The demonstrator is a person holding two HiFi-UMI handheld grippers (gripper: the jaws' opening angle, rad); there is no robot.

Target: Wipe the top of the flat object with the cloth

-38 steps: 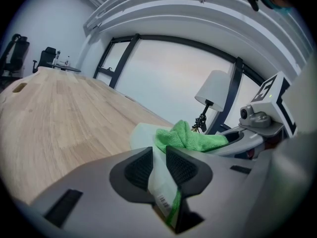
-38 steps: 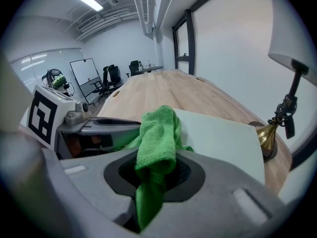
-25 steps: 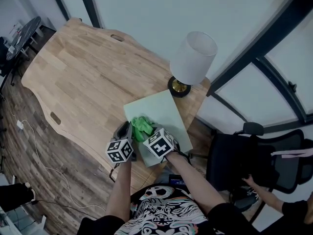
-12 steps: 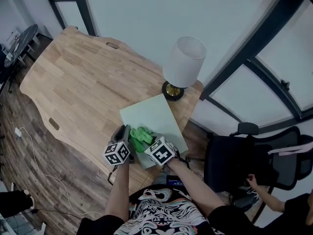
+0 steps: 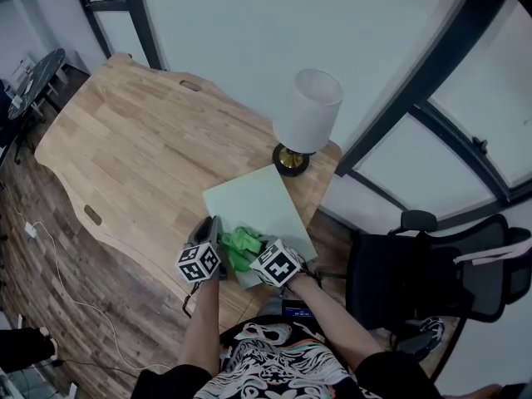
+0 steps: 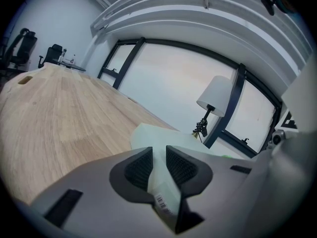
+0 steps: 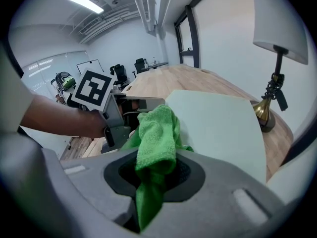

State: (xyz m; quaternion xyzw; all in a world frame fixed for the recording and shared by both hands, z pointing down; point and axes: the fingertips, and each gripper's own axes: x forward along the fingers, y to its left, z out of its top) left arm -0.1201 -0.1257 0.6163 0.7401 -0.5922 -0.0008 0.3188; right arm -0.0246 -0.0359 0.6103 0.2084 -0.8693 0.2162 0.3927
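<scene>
- Left claw (image 6: 157, 166) pinches the near edge of the flat board (image 5: 259, 199), which is thin, smooth, pale green and rectangular. It lies lower centre of the head view on the wood-grain counter (image 5: 141, 140).
- Right claw (image 7: 156, 175) is clamped on the cloth (image 7: 157, 130), a bright green, nubbly bunch on the board's near end.
- Lamp (image 5: 307, 110) has a white shade and brass base.

**Head view:** mounted above the person, facing steeply down on the table (image 5: 141, 131) from well above, with its near right corner at frame centre.

**Left gripper view:** camera sits just behind the jaws of the left gripper (image 6: 157, 166), low over the table. It faces nearly level toward the lamp (image 6: 218, 95) and the windows (image 6: 163, 78).

**Right gripper view:** camera sits just behind the jaws of the right gripper (image 7: 156, 171), tilted downward. It faces across the board (image 7: 218, 128) toward the table's far end.

**Overlap:** all three views share the table, board and lamp. The head and right gripper views also share the cloth (image 7: 156, 133).
</scene>
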